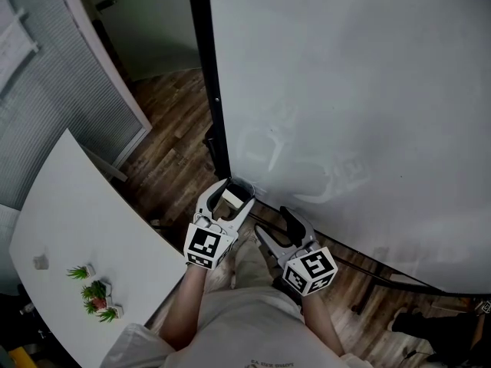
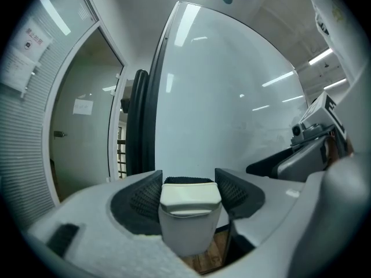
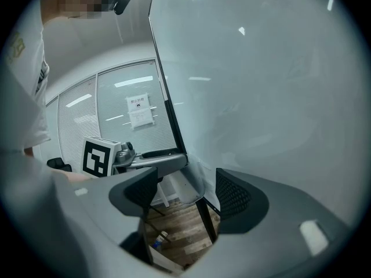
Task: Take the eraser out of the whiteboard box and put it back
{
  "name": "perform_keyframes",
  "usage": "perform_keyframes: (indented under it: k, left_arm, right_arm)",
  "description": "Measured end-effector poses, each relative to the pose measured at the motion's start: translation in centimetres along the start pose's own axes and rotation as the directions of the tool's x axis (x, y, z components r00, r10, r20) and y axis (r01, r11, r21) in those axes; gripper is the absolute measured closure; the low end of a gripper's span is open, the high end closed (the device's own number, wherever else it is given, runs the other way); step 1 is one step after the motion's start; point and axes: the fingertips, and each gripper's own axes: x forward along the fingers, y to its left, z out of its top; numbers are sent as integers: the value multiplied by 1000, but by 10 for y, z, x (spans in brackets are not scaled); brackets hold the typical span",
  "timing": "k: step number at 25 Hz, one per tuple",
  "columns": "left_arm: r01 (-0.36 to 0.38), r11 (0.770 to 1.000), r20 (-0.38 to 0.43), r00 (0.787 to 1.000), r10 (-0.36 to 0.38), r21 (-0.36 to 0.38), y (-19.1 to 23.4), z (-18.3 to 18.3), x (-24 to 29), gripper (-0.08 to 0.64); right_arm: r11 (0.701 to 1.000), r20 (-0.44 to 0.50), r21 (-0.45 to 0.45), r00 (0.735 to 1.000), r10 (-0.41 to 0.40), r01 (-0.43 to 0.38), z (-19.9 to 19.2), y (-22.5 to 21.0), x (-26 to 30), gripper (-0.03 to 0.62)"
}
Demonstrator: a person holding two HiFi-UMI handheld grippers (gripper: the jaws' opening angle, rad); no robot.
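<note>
A white-and-grey eraser (image 2: 190, 207) with black felt on its far end sits between the pads of my left gripper (image 2: 189, 184), which touch both its sides. In the head view this eraser (image 1: 229, 198) and the left gripper (image 1: 230, 195) are at the whiteboard's lower left corner, right by the small box (image 1: 245, 183) there. That box (image 3: 188, 185) looks translucent in the right gripper view, hanging on the board's edge under the left gripper (image 3: 174, 158). My right gripper (image 1: 274, 222) hovers just to the right, open and empty (image 3: 185, 193).
The big whiteboard (image 1: 353, 90) fills the right, with its black frame post (image 1: 217, 106) at its left edge. A white table (image 1: 69, 221) with small green plants (image 1: 96, 291) stands on the left. Wooden floor (image 1: 173, 152) lies below.
</note>
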Motion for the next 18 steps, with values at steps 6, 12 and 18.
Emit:
perform_keyframes:
  k: [6, 12, 18]
  left_arm:
    - [-9, 1000, 5, 1000, 9, 21, 2, 0, 0, 299]
    - [-17, 1000, -4, 1000, 17, 20, 2, -1, -1, 299]
    - [-38, 999, 2, 999, 38, 32, 3, 0, 1, 300]
  right_arm:
    - [1000, 2, 4, 1000, 6, -6, 0, 0, 2, 282]
    - [1000, 0, 4, 1000, 12, -12, 0, 1, 1, 282]
    - [1000, 39, 25, 999, 15, -16, 5, -2, -4, 305]
